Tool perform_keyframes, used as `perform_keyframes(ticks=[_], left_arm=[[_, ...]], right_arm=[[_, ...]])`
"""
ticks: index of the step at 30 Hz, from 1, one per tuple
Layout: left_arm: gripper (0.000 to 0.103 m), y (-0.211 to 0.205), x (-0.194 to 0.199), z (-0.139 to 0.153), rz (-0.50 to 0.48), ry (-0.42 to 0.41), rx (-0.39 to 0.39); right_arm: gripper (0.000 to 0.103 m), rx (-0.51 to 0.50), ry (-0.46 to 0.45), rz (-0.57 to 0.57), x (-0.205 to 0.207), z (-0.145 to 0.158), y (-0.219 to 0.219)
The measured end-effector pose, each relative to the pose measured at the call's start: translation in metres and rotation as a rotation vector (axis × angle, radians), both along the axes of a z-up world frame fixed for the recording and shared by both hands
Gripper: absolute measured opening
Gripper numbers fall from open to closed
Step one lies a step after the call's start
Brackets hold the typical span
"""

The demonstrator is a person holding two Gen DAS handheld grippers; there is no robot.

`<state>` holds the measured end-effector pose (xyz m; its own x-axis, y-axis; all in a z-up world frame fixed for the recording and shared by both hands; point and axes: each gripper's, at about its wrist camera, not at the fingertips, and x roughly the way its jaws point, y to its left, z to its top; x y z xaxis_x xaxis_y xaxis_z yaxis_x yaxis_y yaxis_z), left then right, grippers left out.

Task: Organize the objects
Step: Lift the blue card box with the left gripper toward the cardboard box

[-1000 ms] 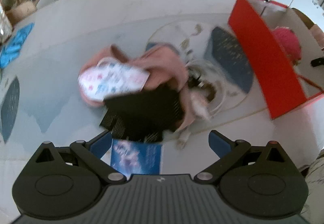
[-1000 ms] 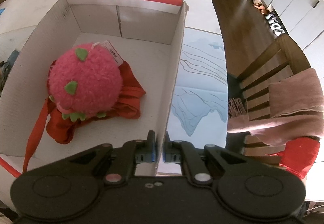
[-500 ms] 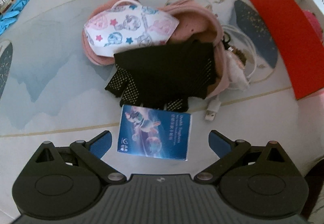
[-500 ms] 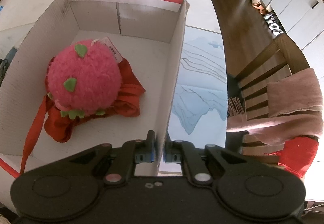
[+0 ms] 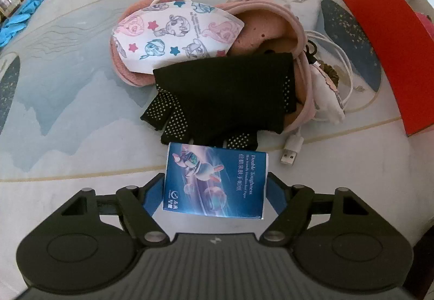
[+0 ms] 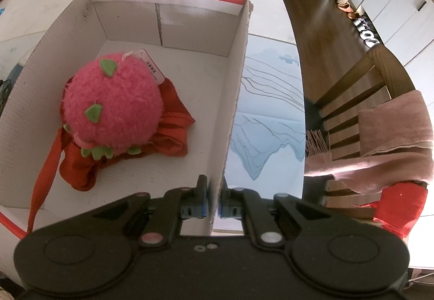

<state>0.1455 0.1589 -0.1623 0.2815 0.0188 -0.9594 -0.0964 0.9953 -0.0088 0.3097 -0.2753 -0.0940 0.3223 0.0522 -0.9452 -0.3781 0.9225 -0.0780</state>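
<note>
left claw closing around the tissue pack, right claw pinching the box wall

the left claw (image 5: 215,191) points down at the table (image 5: 81,159), and its jaws have just been closing with the blue tissue pack (image 5: 215,182) between them; the blue pads sit right at the pack's two sides, but a firm press cannot be told. just beyond the pack lies a black glove (image 5: 225,93), on top of a pink cloth (image 5: 268,28) with a printed face mask (image 5: 176,31). a white cable (image 5: 293,148) lies ahead to the right.

the right claw (image 6: 213,205) is clamped on the side wall of the cardboard box (image 6: 236,77). inside, ahead to the left, a pink plush toy (image 6: 111,104) rests on a red bag (image 6: 171,121).
</note>
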Motion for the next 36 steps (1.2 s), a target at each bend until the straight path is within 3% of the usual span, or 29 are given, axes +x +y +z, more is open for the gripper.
perform_keyframes(ticks=[9, 17, 26, 36], left_arm=[[0.076, -0.004, 0.001, 0.021, 0.031, 0.001, 0.005], [0.076, -0.030, 0.011, 0.063, -0.017, -0.075, -0.004], [0.076, -0.086, 0.044, 0.110, -0.135, -0.170, -0.033], [0.076, -0.159, 0.091, 0.134, -0.286, -0.181, -0.067]], right_arm=[[0.005, 0.004, 0.003, 0.007, 0.000, 0.000, -0.001], [0.005, 0.011, 0.010, 0.014, 0.001, 0.000, -0.002], [0.005, 0.025, 0.021, 0.014, 0.002, 0.000, -0.003], [0.005, 0.025, 0.019, 0.031, 0.002, -0.002, -0.003]])
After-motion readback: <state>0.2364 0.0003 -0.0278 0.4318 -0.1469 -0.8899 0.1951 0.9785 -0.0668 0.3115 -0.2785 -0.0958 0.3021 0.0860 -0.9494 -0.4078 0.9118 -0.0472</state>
